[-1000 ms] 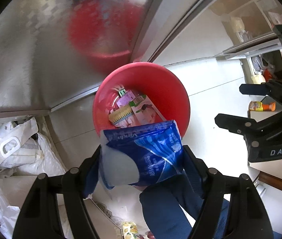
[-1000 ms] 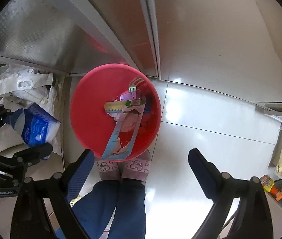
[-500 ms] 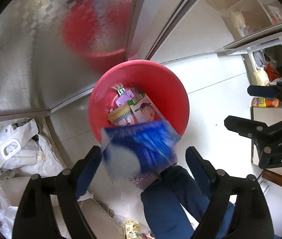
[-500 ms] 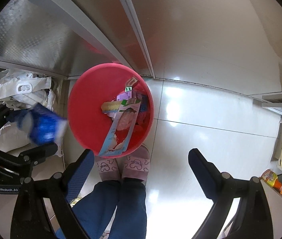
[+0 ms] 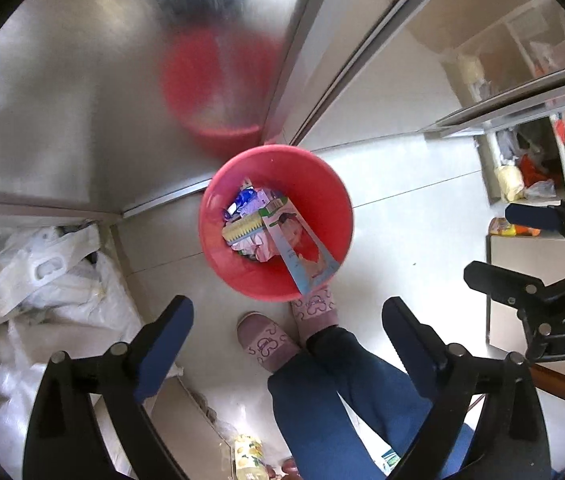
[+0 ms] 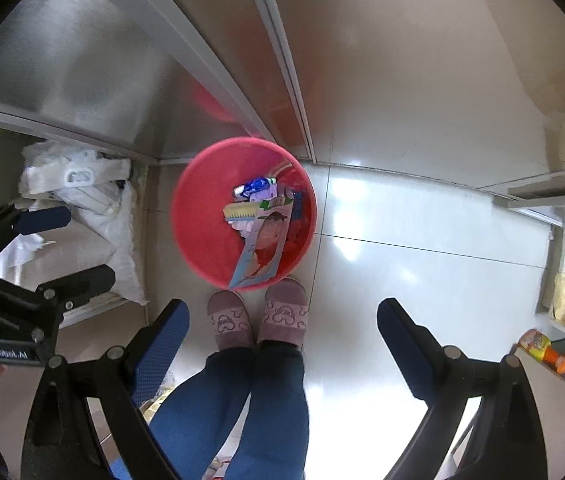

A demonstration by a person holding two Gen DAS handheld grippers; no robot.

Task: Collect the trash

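Standing on pale floor tiles [image 6: 422, 240] against a metal wall [image 5: 62, 100], a red bin [image 5: 218, 248] sits just ahead of the person's pink slippers [image 6: 284, 312]. White plastic bags [image 5: 46, 272] are heaped to its left. Inside the bin a long card packet [image 5: 302, 248] leans on the rim, with a yellow comb [image 5: 242, 231] and a blue wrapper [image 5: 244, 199] near it. Both tools hang above: the left gripper [image 5: 286, 332] is spreading its jaws with nothing between them, and the right gripper [image 6: 282, 336] is spread wide and empty.
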